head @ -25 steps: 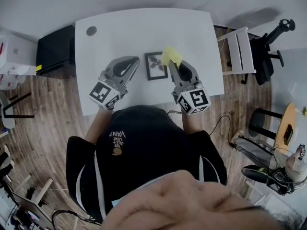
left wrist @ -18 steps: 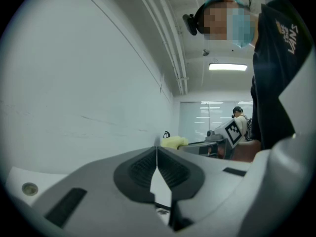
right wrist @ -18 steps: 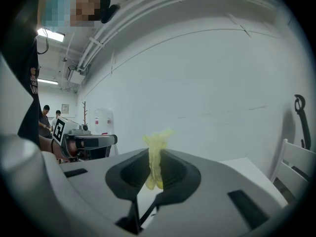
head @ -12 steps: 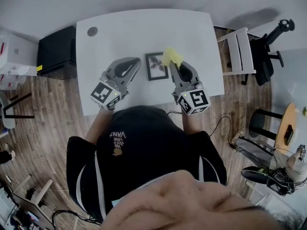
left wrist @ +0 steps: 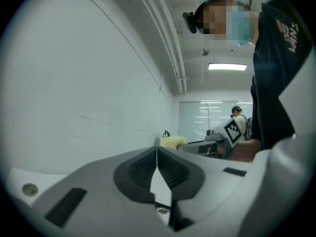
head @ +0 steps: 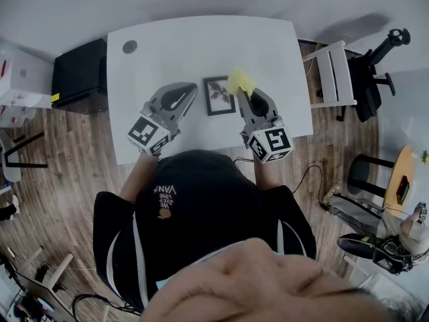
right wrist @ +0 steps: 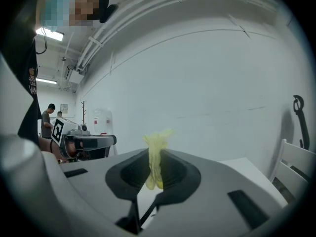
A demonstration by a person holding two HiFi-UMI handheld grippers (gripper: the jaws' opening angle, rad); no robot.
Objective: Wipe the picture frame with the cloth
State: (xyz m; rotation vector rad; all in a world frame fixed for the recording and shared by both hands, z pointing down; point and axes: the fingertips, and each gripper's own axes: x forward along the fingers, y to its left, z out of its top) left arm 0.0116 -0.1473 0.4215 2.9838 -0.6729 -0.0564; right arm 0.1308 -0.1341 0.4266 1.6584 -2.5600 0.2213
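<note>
Nearest the person, the left gripper [head: 188,90] reaches out over the white bench [head: 201,42]. In the left gripper view its fingers [left wrist: 148,164] are pressed together with nothing between them, only a thin seam showing where the ribbed pads meet. It sits just left of the picture frame [head: 218,94]; no view shows whether it touches the frame.

The right gripper [head: 240,94] is on the other side of the frame. In the right gripper view its fingers [right wrist: 170,169] are clamped on the yellow cloth [right wrist: 156,149], which is bunched into a narrow upright fold. The fold sticks up past the fingertips and hangs a little below them.

From the head view the cloth [head: 240,81] bulges out ahead of the right gripper and overlaps the frame's far right corner. Whether it presses on the frame or hovers over it cannot be told.

The frame lies flat on the bench, face up, between the two grippers. It has a dark border around a dim plant-like print. Its long axis runs away from the person, nearly square to the bench's near edge.

Farther off, a round grommet [head: 130,46] sits near the bench's far left corner. A black cabinet [head: 79,72] stands beside the bench on the left, and a white chair [head: 335,69] on the right.
</note>
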